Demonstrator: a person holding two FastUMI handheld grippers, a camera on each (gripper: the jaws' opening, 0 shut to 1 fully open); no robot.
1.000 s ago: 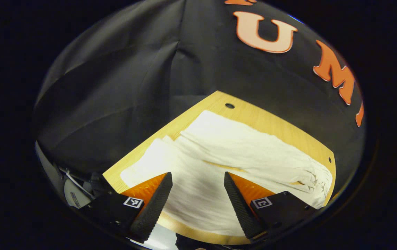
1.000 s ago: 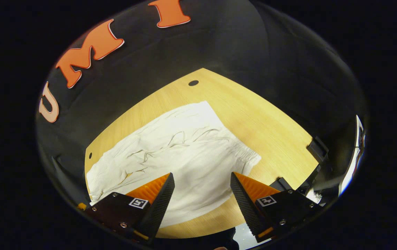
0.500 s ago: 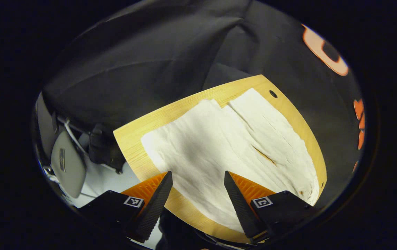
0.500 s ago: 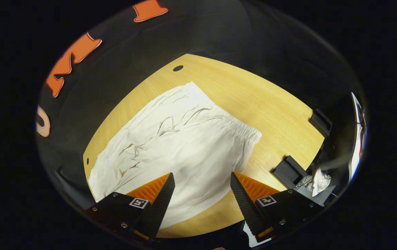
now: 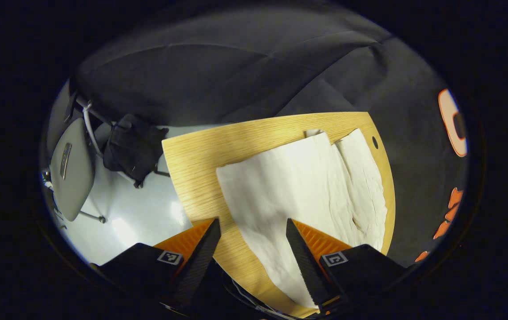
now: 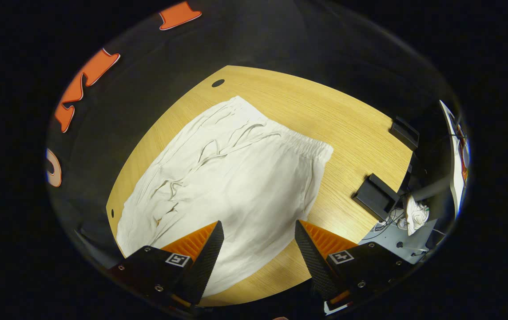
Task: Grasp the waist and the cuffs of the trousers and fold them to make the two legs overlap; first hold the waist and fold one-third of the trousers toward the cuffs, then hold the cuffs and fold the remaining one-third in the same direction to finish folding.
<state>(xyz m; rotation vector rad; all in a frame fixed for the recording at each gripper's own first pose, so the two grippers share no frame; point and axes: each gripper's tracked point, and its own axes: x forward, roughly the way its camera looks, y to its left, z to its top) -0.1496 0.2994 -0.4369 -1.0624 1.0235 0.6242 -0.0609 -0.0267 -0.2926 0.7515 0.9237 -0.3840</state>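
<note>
Two grippers, both above the table with jaws spread wide and nothing held. Left gripper (image 5: pixel 252 249): fingers parted over the near table edge, one finger over bare wood, the other over the trousers' near leg; no contact with the cloth visible. Right gripper (image 6: pixel 258 251): fingers equally wide apart, poised over the lower part of the trousers, clear of the fabric. White trousers (image 6: pixel 232 182) spread flat on the wooden table (image 6: pixel 351 129), not yet folded; in the left gripper view (image 5: pixel 307 186), two legs side by side, cuffs toward the far table edge near a small hole (image 5: pixel 375 142). In the right gripper view, gathered elastic waist (image 6: pixel 303 142) at the upper right of the garment, creases running along the left-hand leg, another hole (image 6: pixel 217 83) at the far corner. Beyond the waist, at the table's right edge, two black blocks (image 6: pixel 376 195). Farther off in the left gripper view, beyond the table, a pale floor with a grey chair (image 5: pixel 72 169) and a black bundle (image 5: pixel 134 146).
</note>
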